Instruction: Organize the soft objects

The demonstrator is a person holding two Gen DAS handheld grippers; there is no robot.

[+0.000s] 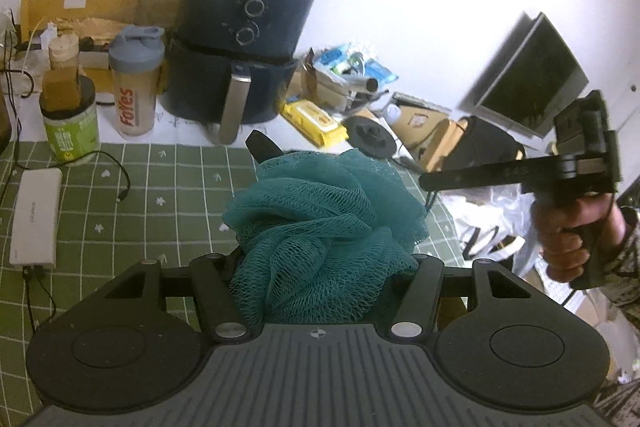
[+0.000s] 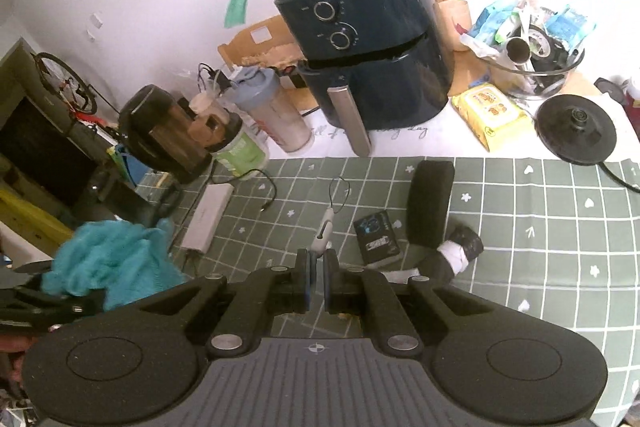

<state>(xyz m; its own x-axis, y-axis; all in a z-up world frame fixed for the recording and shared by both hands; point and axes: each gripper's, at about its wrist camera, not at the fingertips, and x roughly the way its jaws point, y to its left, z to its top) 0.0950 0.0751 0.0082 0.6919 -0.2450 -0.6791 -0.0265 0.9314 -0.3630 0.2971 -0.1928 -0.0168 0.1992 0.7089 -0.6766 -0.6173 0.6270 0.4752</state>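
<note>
A teal mesh bath loofah (image 1: 320,219) fills the left wrist view, and my left gripper (image 1: 320,183) is shut on it above the green checked mat (image 1: 168,195). Only one black fingertip (image 1: 262,147) shows past the mesh. In the right wrist view the loofah (image 2: 112,263) appears blurred at the left edge. My right gripper (image 2: 316,267) is shut with nothing between its pads, raised over the mat (image 2: 540,227). Beyond it lie a black foam block (image 2: 430,207) and a rolled black sock with a white band (image 2: 460,251). A hand holds the right gripper (image 1: 430,181) at the right of the left wrist view.
A dark air fryer (image 2: 372,59) stands at the back with bags on top. Beside it are a shaker bottle (image 2: 276,115), a green tub (image 2: 240,151), a yellow wipes pack (image 2: 492,115), a kettle base (image 2: 576,131) and a glass bowl of clutter (image 2: 536,47). A white power bank (image 2: 206,219), a small black packet (image 2: 378,235) and a white tool (image 2: 326,227) lie on the mat.
</note>
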